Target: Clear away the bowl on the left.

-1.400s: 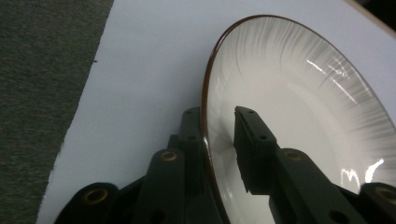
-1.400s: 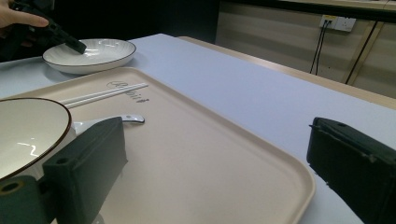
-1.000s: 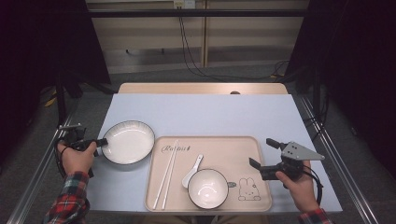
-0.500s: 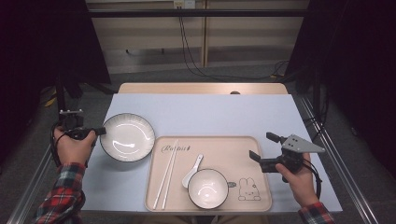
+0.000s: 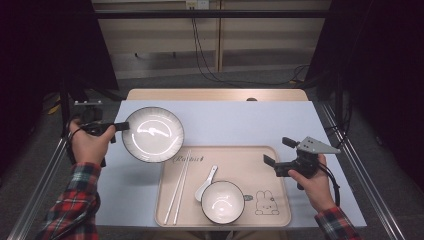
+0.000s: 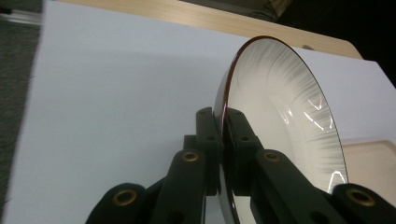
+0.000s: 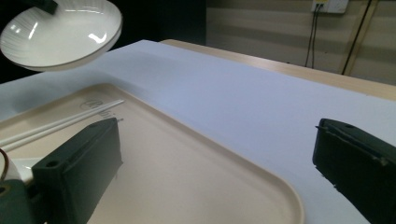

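- we hold the left gripper at the left middle of the high view, its jaws clamped on the rim of the white plate.
- in the left gripper view the two black jaws meet on the plate rim at frame centre, one jaw on each face of the rim; the plate stands on edge in that view and fills the right half.
- in the right gripper view the plate sits in the upper left corner, clear of the table surface, with the tray beneath it lower in the frame.
- in the high view the plate overlaps the upper left corner of the beige tray; we cannot tell from that view alone whether they touch.
- the right gripper is at the right middle of the high view, over the right edge of the tray, jaws spread apart and holding nothing.
- in the right gripper view its jaws rise at lower left and lower right, well apart, with bare tray between them.
- on the tray: white chopsticks at the left, a white spoon near centre, a small bowl at bottom centre.
- the blue-white table cover lies under everything.
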{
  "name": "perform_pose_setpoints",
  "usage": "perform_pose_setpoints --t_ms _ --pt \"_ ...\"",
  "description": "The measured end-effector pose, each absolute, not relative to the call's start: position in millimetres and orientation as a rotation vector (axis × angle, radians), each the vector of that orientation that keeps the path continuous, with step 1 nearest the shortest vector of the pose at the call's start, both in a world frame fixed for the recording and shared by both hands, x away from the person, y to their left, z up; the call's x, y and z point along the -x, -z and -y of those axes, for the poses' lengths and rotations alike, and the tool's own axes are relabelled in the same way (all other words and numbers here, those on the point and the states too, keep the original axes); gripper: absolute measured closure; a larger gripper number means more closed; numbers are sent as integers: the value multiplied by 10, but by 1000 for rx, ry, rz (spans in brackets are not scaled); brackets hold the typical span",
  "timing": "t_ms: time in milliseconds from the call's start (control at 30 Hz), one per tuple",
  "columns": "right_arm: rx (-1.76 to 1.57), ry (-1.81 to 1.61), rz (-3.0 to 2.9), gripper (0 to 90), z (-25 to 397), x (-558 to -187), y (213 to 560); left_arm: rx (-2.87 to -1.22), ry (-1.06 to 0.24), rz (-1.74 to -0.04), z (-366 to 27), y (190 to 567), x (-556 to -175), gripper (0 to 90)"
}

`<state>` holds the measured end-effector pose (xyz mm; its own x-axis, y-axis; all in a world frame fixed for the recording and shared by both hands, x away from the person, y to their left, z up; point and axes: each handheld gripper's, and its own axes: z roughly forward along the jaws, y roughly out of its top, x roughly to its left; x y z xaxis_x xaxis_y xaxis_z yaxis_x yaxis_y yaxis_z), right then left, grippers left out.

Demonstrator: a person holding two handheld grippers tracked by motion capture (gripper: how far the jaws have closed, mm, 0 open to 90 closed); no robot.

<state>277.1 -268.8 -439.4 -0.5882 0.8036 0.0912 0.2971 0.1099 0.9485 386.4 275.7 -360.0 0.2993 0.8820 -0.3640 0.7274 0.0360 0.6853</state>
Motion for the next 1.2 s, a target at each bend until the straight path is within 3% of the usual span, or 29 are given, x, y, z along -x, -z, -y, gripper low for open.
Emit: perform_pose_setpoints --t_ms 400,700,733,833,933,1000,1200 --pt "-1105 -1590 -2017 28 2416 -3113 4232 -1783 -95 -1261 -1790 3527 -3988 858" --pt "-1119 -1651 -2039 33 2265 -3216 4159 -1779 -14 -1147 -1308 3457 -3949 858" --pt "-1117 -1701 -2038 95 2255 -3225 4152 -1779 1 -1129 -1225 3461 -3941 858" --pt "-1116 -1720 -2061 114 2240 -3224 4155 -1769 22 -1107 -1153 3478 -3933 857" --pt "-1102 -1747 -2110 251 2228 -3209 4167 -1757 63 -1088 -1076 3505 -3923 857" --pt "-1067 -1777 -2141 425 2199 -3189 4170 -1767 80 -1055 -1002 3518 -3909 857" --pt "-1184 -1857 -2148 476 2205 -3167 4171 -1748 91 -1008 -960 3549 -3897 855"
